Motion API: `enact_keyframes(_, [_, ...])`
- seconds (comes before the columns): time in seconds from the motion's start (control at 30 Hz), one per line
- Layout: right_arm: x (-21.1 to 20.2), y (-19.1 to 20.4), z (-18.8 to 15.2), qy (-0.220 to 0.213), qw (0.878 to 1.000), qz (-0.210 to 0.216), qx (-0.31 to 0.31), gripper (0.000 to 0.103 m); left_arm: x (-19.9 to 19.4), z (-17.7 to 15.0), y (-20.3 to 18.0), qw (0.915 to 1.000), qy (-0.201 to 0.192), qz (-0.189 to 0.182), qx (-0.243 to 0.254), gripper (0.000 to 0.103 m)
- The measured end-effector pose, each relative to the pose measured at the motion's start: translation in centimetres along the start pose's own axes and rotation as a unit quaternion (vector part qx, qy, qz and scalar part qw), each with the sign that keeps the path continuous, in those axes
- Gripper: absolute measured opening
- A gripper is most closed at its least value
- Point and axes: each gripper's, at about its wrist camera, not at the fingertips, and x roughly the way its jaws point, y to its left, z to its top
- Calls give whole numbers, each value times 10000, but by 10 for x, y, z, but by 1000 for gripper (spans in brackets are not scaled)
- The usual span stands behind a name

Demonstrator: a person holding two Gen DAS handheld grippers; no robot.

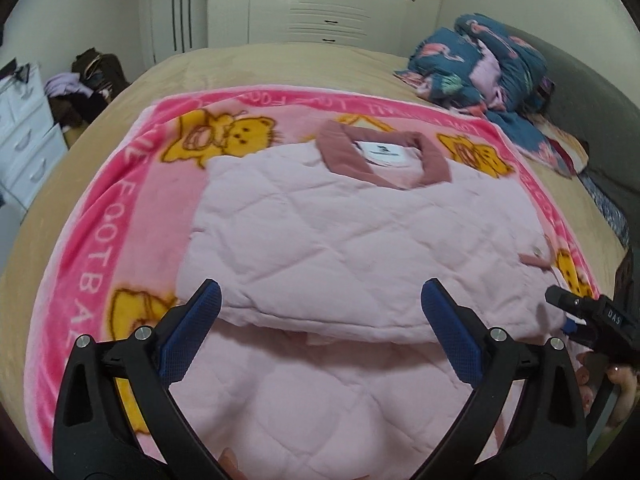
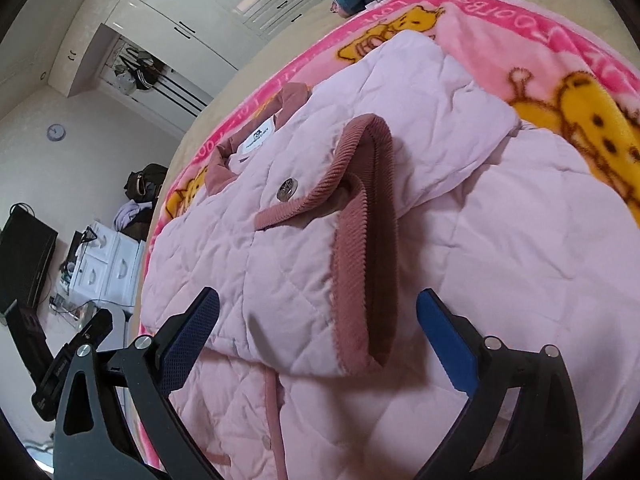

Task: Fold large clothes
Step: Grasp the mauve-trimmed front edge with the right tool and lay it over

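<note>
A pale pink quilted jacket (image 1: 340, 232) with a dusty-rose corduroy collar (image 1: 434, 162) lies folded on a pink bear-print blanket (image 1: 100, 216). My left gripper (image 1: 320, 300) is open and empty, hovering over the jacket's near folded edge. My right gripper (image 2: 318, 312) is open and empty, above the jacket (image 2: 280, 248) near a rose-trimmed cuff (image 2: 360, 216) and a metal snap (image 2: 286, 190). The right gripper also shows at the right edge of the left wrist view (image 1: 592, 316), beside the jacket.
The blanket lies on a beige bed (image 1: 280, 60). A bundled blue flamingo-print duvet (image 1: 480, 68) sits at the far right by a grey headboard (image 1: 600, 128). White drawers (image 1: 24, 136) and piled clothes (image 1: 80, 84) stand at left. White wardrobes (image 1: 328, 0) line the far wall.
</note>
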Motion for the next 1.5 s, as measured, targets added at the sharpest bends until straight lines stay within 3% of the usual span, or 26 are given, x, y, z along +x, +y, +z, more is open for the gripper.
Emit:
enact_keyframes(0.13, [9,-1,1,-30,10000,-19,17,67,11,4,15,9999,-108,30,-84,94])
enact_keyframes(0.27, [6,2,1,-185,9995,-13,-260,33,23,3,23,9998,-132,-42,-110,94])
enact_keyframes(0.4, [-7,23,5,-484,9952,-33,-846,21,28,10,28,9999,-133,-63,-82,94])
enact_keyframes(0.63, [-39,83,46,-1010,9774,189,-1849,18,26,27,36,9983,-383,-252,-364,94])
enact_keyframes(0.77, [-44,109,75,-1353,9628,68,-2340,18,36,26,32,9982,-342,-288,-408,94])
enact_keyframes(0.97, [-18,103,94,-1407,9569,-331,-2519,18,46,23,35,9985,-275,-229,-404,94])
enact_keyframes(1.17, [0,81,87,-1271,9646,-510,-2255,18,54,22,32,9992,-185,-206,-272,93])
enact_keyframes(1.33, [9,63,82,-1085,9701,-620,-2081,20,59,18,24,9996,-110,-242,-61,76])
enact_keyframes(1.5, [13,51,76,-982,9729,-733,-1961,32,68,12,11,9991,65,-335,241,50])
